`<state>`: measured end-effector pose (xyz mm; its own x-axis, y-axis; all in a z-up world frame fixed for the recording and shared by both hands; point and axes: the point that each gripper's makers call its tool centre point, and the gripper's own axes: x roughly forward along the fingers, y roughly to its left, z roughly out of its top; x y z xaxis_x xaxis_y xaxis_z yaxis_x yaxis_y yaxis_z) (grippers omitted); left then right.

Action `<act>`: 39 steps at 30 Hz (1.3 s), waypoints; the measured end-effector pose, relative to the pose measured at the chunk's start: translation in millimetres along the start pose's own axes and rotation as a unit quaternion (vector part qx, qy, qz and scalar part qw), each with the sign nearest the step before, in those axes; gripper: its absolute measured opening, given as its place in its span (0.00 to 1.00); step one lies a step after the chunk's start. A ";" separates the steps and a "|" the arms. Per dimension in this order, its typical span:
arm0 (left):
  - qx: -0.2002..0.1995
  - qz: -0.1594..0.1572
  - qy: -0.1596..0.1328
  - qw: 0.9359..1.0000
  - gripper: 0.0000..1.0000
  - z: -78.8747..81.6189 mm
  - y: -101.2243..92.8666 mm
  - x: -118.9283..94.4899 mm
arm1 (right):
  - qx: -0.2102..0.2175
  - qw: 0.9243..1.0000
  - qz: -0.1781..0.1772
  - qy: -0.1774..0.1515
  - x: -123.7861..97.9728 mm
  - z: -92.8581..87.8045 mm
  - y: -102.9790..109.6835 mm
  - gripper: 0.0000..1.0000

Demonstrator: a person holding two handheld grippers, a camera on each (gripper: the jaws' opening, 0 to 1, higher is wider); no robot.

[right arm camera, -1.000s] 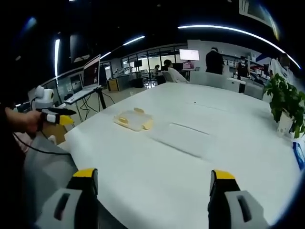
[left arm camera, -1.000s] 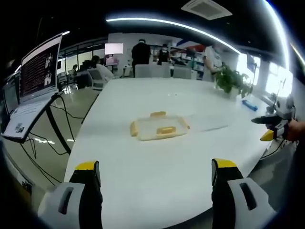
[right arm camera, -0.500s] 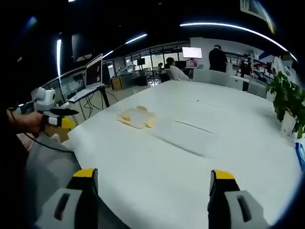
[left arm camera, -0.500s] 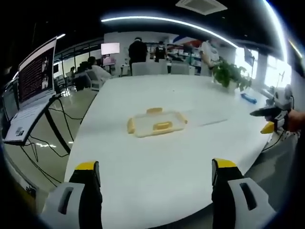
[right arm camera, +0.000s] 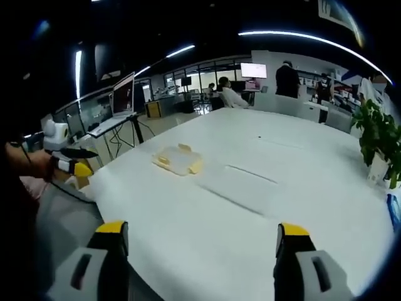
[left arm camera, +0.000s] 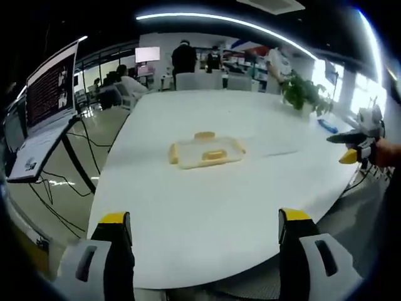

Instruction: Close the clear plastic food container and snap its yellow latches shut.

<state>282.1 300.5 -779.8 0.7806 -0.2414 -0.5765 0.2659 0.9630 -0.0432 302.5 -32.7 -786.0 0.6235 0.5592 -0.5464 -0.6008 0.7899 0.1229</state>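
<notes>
A clear plastic food container (left arm camera: 205,152) with yellow latches lies flat on the white table (left arm camera: 207,207), its lid on top. In the right gripper view the container (right arm camera: 178,160) sits far off toward the table's left side. My left gripper (left arm camera: 200,221) is open, well short of the container, with nothing between its jaws. My right gripper (right arm camera: 195,233) is open too and holds nothing. The right gripper (left arm camera: 353,149) enters the left gripper view at the right edge, held in a hand. The left gripper (right arm camera: 67,159) appears at the left of the right gripper view.
A laptop on a stand (left arm camera: 41,119) with trailing cables stands left of the table. A potted plant (left arm camera: 304,98) and a blue object (left arm camera: 327,126) are at the far right edge. People stand and sit at desks (left arm camera: 188,69) beyond the table.
Both cameras have drifted slightly back and shifted; the container appears a little farther off. Both grippers stay open, and the container has not moved.
</notes>
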 end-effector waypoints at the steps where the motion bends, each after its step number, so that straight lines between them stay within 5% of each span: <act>1: -0.003 0.001 -0.001 1.000 0.95 3.4 2.3 -1.0 | -0.002 1.000 0.002 0.000 0.5 0.9 -0.5 0.99; 7: -0.013 0.008 -0.008 1.000 0.95 9.6 2.9 -3.3 | -0.021 1.000 0.009 0.004 8.2 8.4 -1.8 0.99; 12: 0.018 -0.011 -0.005 1.000 0.95 6.3 -7.6 16.4 | -0.048 0.999 0.017 0.001 18.5 21.8 2.3 0.99; 20: 0.042 -0.036 -0.011 0.998 0.95 22.0 -9.3 40.9 | -0.072 0.997 0.022 0.000 38.1 37.1 -4.6 0.99; 39: 0.104 -0.060 0.022 0.993 0.93 29.5 29.2 87.9 | -0.110 0.993 0.046 0.012 82.2 54.6 -24.7 0.98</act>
<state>375.2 303.8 -807.6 0.7122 -0.3440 -0.6120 0.4707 0.8807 0.0527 395.9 7.5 -788.7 0.5501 0.6187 -0.5609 -0.7514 0.6598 -0.0092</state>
